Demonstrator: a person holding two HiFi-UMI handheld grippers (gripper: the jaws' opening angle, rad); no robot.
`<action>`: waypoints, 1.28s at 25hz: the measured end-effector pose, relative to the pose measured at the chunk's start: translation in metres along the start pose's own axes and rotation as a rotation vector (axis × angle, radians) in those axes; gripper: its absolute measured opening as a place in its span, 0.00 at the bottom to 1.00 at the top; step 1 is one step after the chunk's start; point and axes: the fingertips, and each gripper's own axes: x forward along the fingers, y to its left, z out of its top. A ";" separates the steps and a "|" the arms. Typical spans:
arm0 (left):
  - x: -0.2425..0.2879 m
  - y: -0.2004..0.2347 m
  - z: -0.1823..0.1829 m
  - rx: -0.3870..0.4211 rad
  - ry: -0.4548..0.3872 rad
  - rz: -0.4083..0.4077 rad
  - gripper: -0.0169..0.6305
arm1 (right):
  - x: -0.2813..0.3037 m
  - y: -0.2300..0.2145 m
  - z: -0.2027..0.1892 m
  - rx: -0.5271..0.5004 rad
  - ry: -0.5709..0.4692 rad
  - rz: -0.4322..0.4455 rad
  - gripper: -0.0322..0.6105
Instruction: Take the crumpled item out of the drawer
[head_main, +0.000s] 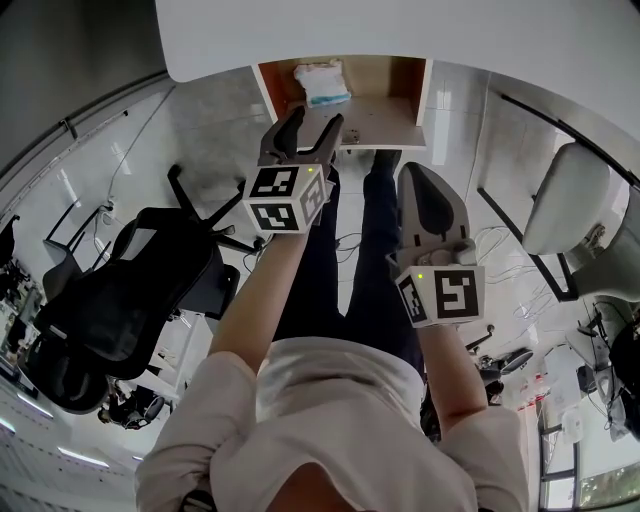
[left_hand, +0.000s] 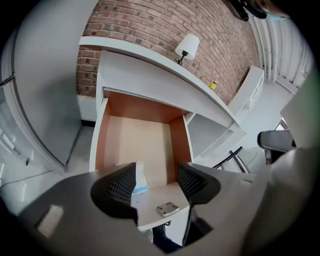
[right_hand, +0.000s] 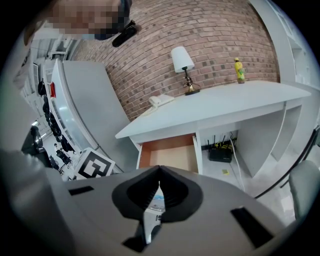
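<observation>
Left gripper view: the left gripper (left_hand: 156, 182) has its jaws wide apart with nothing between the pads. It is aimed down over the white front panel (left_hand: 150, 201) of the open drawer (left_hand: 102, 135). The crumpled item (left_hand: 140, 179), white with a blue edge, lies on the drawer floor in its left part. From here it is half hidden behind the left-hand jaw.

Head view: the same item (head_main: 322, 82) sits close to the drawer's left wall (head_main: 268, 85), just under the edge of the desk (head_main: 400, 30). The left gripper (head_main: 313, 122) hovers just short of it, not touching.

Right gripper view: the right gripper (right_hand: 159, 175) has its jaws pressed together and empty. It is held back from the drawer, off to the side.

Risks, as I judge them:
- The item lies off the line between the jaws. A straight descent would likely land one finger on top of it and squash or shove it rather than straddle it.
- There is little room between the item and the left wall, so the outer finger may strike the wall or the front panel.
- A nudge could slide the item back under the desk, out of reach.
- The item looks soft and crumpled. A pinch on one loose fold may slip on the lift.
- Nothing steadies the drawer, so a push on it may roll it inward.
</observation>
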 end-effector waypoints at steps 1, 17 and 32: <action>0.003 0.003 -0.001 -0.002 0.005 0.009 0.42 | 0.000 0.000 0.000 0.001 0.001 -0.001 0.06; 0.061 0.037 -0.020 -0.040 0.189 0.090 0.42 | 0.003 -0.010 -0.002 0.014 0.007 -0.001 0.06; 0.100 0.063 -0.035 -0.060 0.296 0.146 0.42 | 0.008 -0.016 -0.001 0.033 0.018 -0.004 0.06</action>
